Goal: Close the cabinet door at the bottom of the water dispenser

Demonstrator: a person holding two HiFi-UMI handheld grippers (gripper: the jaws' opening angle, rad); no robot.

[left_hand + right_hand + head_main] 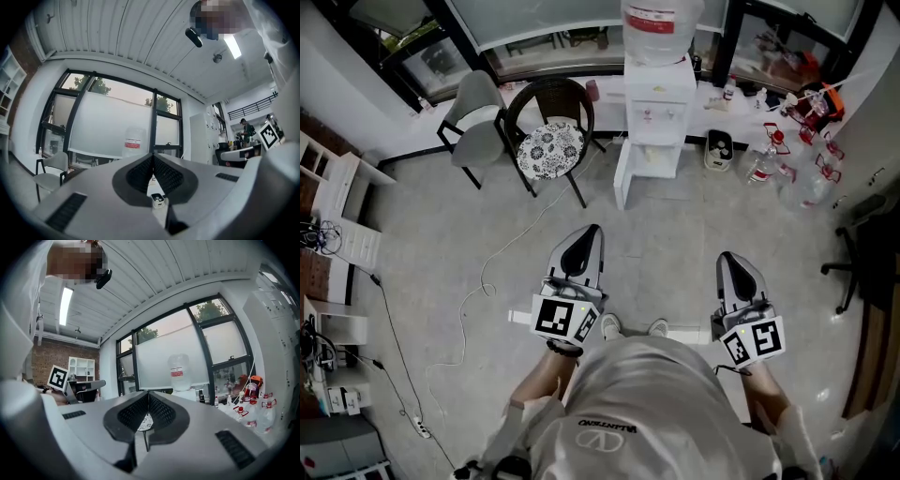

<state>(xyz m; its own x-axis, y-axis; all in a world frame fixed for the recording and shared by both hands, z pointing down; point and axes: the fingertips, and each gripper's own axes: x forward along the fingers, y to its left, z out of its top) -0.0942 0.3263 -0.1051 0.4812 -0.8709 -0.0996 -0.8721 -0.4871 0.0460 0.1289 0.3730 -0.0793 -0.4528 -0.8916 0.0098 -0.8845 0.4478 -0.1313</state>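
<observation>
The white water dispenser (657,103) stands against the far window wall with a large bottle (661,26) on top. Its bottom cabinet door (623,176) hangs open, swung out to the left of the cabinet opening (662,160). Both grippers are held level in front of the person, well short of the dispenser. My left gripper (589,232) is shut and holds nothing. My right gripper (727,259) is shut and empty too. The bottle (133,143) shows above the closed left gripper (152,157) in the left gripper view, and the bottle (179,371) shows beyond the closed right gripper (148,393) in the right gripper view.
A dark chair with a floral cushion (551,145) and a grey chair (478,117) stand left of the dispenser. Several water bottles (787,169) lie on the floor to its right. A cable (487,272) runs across the floor at left. A black office chair (862,253) is at the right edge.
</observation>
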